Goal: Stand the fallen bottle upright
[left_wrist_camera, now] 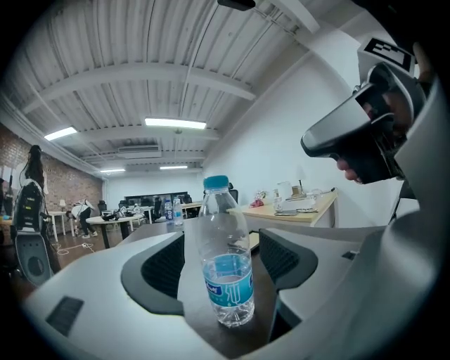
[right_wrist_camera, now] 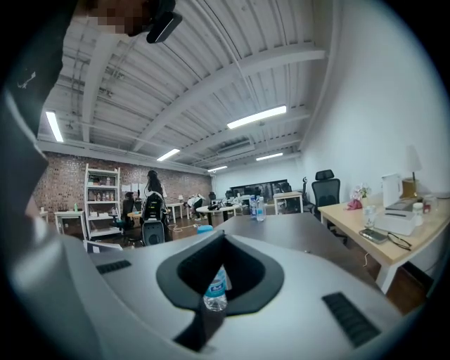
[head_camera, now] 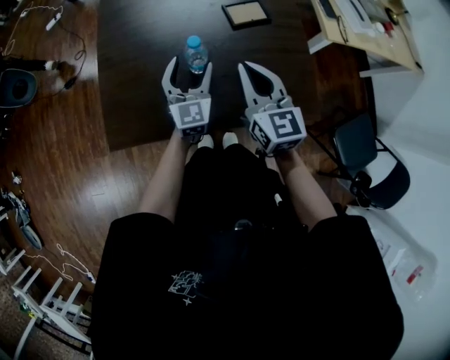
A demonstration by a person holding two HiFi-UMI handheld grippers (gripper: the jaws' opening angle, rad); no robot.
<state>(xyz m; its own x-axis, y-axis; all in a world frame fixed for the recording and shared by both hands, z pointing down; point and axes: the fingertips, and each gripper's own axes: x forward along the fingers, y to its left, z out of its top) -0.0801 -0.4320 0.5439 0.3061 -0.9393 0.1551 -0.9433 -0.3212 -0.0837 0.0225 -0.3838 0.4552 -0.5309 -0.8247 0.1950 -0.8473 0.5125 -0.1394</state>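
Note:
A clear water bottle (head_camera: 195, 53) with a blue cap and blue label stands upright on the dark table (head_camera: 140, 77). My left gripper (head_camera: 190, 67) is open, one jaw on either side of the bottle and a little short of it. In the left gripper view the bottle (left_wrist_camera: 223, 256) rises between the dark pads (left_wrist_camera: 163, 268) with a gap on both sides. My right gripper (head_camera: 247, 67) hangs beside it on the right, jaws shut with nothing in them. In the right gripper view (right_wrist_camera: 223, 235), the bottle (right_wrist_camera: 216, 287) shows through the hollow between the closed jaws.
A framed tan board (head_camera: 245, 13) lies farther back on the table. A light wooden desk (head_camera: 365, 31) with small items stands at the upper right and a dark chair (head_camera: 365, 158) at the right. Cables (head_camera: 42, 21) lie on the wooden floor at the left.

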